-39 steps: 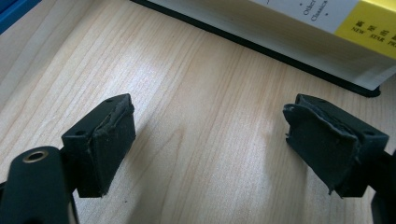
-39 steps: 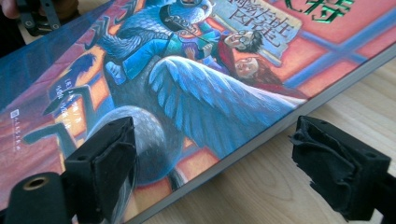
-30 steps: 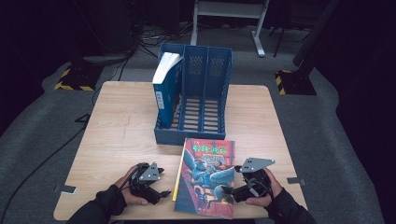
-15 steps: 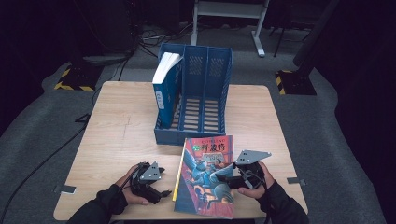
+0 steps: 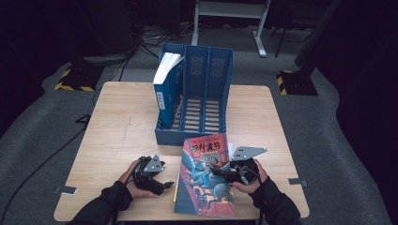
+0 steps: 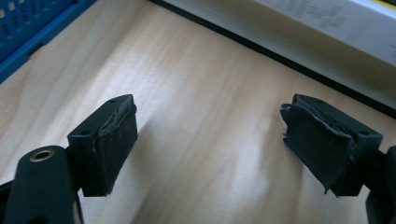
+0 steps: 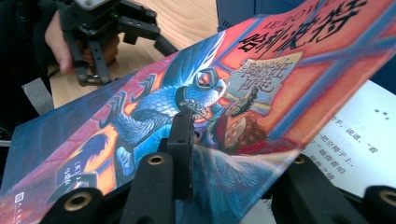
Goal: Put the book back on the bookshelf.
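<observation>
Table (image 5: 122, 122) of pale wood carries everything in front of you: a blue file rack (image 5: 206, 93) stands at its far middle with a blue-spined book (image 5: 164, 89) upright in its left compartment, and the colourful paperback (image 5: 206, 178) lies near your edge, just in front of the rack. Your right gripper (image 5: 224, 171) sits over the paperback's right side; its jaws have just been closing, and in the right gripper view the front cover (image 7: 261, 93) runs between them, lifted off the printed page (image 7: 359, 140) beneath, one jaw above the cover and one under it, clamped on it. Your left gripper (image 5: 162, 180) rests on the bare wood just beside the paperback's left edge, its pads (image 6: 112, 140) spread wide and grasping nothing.
</observation>
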### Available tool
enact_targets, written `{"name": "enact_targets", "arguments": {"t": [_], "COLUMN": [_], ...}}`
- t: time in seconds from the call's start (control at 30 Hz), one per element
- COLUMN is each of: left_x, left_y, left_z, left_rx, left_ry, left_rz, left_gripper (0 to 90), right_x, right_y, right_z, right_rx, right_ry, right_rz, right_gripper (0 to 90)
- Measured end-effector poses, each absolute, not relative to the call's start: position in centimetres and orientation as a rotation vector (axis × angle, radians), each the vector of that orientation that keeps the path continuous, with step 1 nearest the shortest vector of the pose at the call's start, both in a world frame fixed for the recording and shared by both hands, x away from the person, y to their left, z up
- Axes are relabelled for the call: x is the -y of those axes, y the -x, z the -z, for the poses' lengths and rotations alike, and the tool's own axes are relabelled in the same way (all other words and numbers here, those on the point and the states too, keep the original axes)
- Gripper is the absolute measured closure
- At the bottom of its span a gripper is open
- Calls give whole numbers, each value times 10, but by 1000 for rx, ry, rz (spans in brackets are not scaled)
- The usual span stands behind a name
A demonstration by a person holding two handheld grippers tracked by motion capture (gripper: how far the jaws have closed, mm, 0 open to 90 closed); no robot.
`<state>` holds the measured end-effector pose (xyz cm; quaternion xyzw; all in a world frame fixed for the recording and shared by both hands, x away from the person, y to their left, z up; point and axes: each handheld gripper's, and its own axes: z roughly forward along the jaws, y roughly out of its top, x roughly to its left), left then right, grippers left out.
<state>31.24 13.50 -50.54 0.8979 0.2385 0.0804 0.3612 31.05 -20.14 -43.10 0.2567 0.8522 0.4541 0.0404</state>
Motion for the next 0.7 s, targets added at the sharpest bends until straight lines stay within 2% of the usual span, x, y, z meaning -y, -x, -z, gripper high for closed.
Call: {"name": "enact_targets", "arguments": {"t": [0.17, 0.43, 0.7], "left_x": [-136, -140, -139], "left_y": [-323, -339, -351], "left_z": [505, 502, 496], "left_rx": [-638, -666, -699], "left_ry": [-2291, -2226, -2155], "left_rz": [-233, -276, -259], "left_gripper": [225, 258, 261], "right_x": [193, 179, 176], "right_y": [-310, -308, -307], "right_z": [430, 432, 432], "right_rx": [-2598, -2593, -2582], "right_ry": [-743, -670, -636], "right_rz": [-1397, -1395, -1391], "right_gripper": [732, 737, 737]}}
